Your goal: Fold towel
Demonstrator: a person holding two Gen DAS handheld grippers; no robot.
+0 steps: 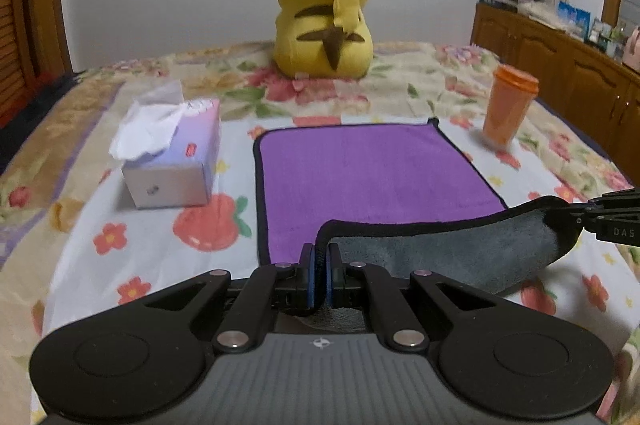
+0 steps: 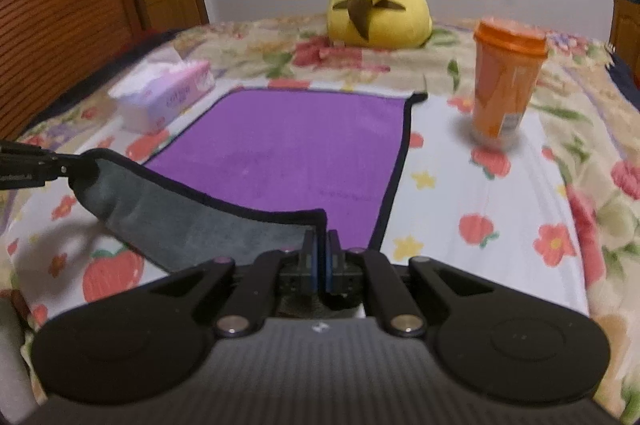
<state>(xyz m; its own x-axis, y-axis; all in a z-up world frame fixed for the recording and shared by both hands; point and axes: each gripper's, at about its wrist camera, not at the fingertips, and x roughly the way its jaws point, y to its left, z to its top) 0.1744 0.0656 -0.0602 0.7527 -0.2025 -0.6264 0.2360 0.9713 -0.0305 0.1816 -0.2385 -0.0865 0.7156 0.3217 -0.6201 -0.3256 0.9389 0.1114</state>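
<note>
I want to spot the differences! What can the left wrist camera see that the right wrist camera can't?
Only the left wrist view shows the long wooden cabinet with clutter on top. Only the right wrist view shows the slatted wooden door up close. Both show the purple towel, its near edge lifted by the shut left gripper and right gripper, plus the tissue box, orange cup and yellow plush.

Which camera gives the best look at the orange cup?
The right wrist view: the orange cup stands large and whole, lid and label visible. In the left wrist view the same cup is smaller, off to the right, slightly blurred.
</note>
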